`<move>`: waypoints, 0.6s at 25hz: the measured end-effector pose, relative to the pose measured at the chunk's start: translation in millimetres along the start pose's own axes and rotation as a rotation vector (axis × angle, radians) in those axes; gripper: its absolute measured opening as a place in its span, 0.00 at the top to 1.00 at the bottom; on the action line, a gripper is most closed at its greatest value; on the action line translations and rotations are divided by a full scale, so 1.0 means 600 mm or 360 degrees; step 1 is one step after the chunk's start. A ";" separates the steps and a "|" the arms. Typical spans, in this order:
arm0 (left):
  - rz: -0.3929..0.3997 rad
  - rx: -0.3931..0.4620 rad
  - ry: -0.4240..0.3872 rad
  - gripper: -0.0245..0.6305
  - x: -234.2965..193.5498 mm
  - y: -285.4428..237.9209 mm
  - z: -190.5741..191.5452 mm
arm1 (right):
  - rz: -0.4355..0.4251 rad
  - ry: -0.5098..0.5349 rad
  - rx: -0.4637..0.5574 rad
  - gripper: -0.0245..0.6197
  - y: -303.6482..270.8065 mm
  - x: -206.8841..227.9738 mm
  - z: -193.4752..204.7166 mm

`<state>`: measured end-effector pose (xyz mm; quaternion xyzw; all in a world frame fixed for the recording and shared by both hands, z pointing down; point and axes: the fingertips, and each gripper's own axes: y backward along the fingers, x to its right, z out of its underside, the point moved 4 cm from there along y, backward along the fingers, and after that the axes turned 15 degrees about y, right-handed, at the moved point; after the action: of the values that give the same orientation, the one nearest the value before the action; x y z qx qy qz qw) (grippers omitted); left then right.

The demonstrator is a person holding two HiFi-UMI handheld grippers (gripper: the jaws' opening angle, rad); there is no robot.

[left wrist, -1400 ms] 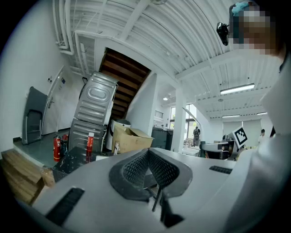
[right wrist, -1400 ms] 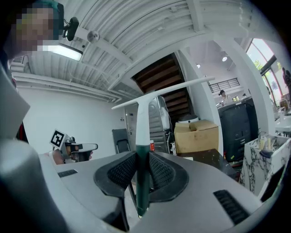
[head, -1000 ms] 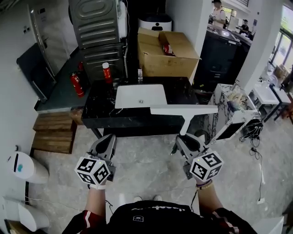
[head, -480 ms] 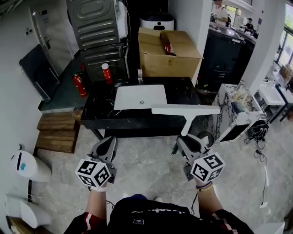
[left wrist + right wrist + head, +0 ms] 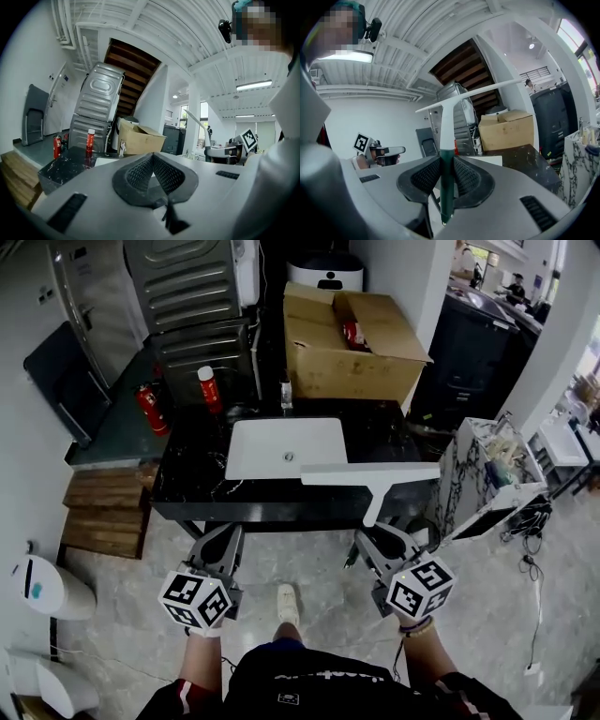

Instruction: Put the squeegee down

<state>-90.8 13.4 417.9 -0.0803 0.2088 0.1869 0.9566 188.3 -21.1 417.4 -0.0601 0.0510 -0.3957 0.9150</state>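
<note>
Squeegee (image 5: 370,476) sits handle-first, pinched in the right gripper (image 5: 381,534), blade beyond it; left gripper (image 5: 222,534) pressed together.

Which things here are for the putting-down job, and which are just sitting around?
For the job: squeegee, right hand-held gripper holding it, maybe the black counter.
Just around: cardboard box, red bottle, fire extinguisher, left hand-held gripper, shut and empty.

Left gripper (image 5: 225,532) and right gripper (image 5: 375,534) are grey with black-and-white marker cubes (image 5: 195,601).
</note>
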 end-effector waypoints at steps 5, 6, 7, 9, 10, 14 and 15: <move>0.0067 -0.0008 0.0014 0.94 -0.098 -0.144 -0.063 | -0.0013 0.0035 -0.0046 0.79 -0.153 0.074 -0.029; 0.0085 -0.0009 0.0012 0.94 -0.115 -0.173 -0.080 | -0.0011 0.0036 -0.0052 0.79 -0.186 0.089 -0.039; 0.0104 -0.0013 0.0013 0.94 -0.131 -0.199 -0.096 | -0.0011 0.0039 -0.0061 0.79 -0.217 0.101 -0.048; 0.0132 -0.0026 0.0006 0.94 -0.163 -0.243 -0.121 | -0.0016 0.0050 -0.0085 0.79 -0.274 0.119 -0.060; 0.0137 -0.0032 -0.0004 0.94 -0.180 -0.262 -0.133 | -0.0017 0.0052 -0.0091 0.79 -0.301 0.125 -0.064; 0.0135 -0.0042 -0.0005 0.94 -0.230 -0.326 -0.163 | -0.0014 0.0022 -0.0114 0.79 -0.374 0.154 -0.068; 0.0132 -0.0040 0.0013 0.94 -0.237 -0.335 -0.164 | -0.0016 0.0013 -0.0128 0.79 -0.383 0.161 -0.064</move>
<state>-168.1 -240.0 405.6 -0.0844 0.2134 0.2286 0.9461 83.7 -250.6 409.5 -0.0956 0.0702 -0.3982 0.9096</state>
